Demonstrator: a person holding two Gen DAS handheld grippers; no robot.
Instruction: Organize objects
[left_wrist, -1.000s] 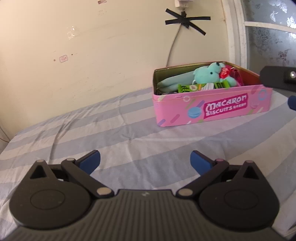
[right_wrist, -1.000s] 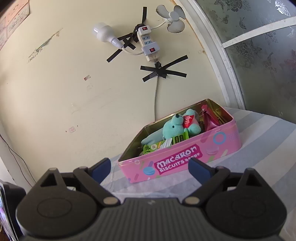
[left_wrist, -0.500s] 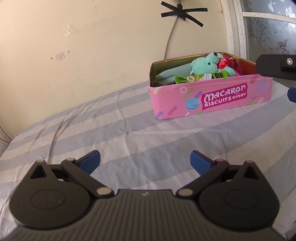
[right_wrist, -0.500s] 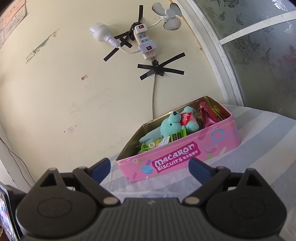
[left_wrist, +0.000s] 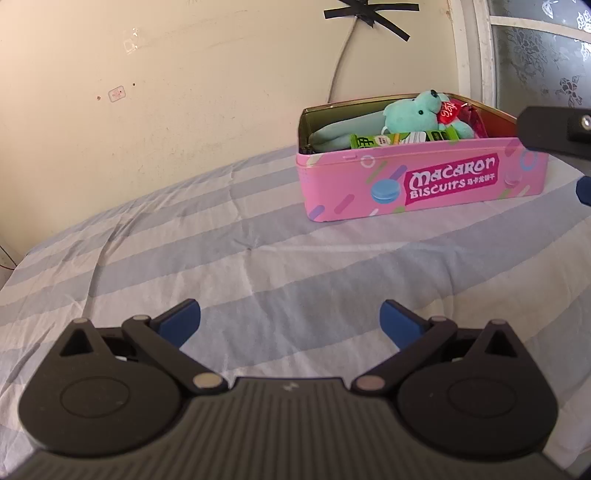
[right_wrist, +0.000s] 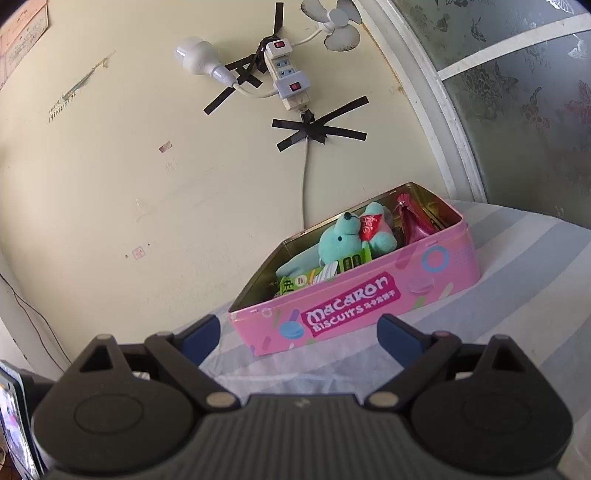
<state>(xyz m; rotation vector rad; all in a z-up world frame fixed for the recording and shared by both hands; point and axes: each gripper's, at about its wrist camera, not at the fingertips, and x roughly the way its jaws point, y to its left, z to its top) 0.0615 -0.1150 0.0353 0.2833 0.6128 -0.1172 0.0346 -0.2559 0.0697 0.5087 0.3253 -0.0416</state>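
here, pink macaron biscuits tin (left_wrist: 421, 182) sits lidless on the blue-and-white striped sheet (left_wrist: 258, 266), up against the cream wall (left_wrist: 184, 92). inside the tin: teal plush bear (left_wrist: 417, 116) on top with a red tag at its neck, green snack packet (left_wrist: 388, 139) along the tin's front wall, dark red foil pouch (right_wrist: 415, 227) at the tin's window end. left gripper (left_wrist: 290, 321) is well short of the tin, blue fingers spread wide, nothing between them, only sheet beneath. right gripper (right_wrist: 299, 332) faces the tin's front wall from near, also spread wide and holding nothing. above the tin on the wall: power strip (right_wrist: 286, 79) and a cable taped down with black tape (right_wrist: 317, 129). patterned window (right_wrist: 517, 110) just beside the tin's far end.
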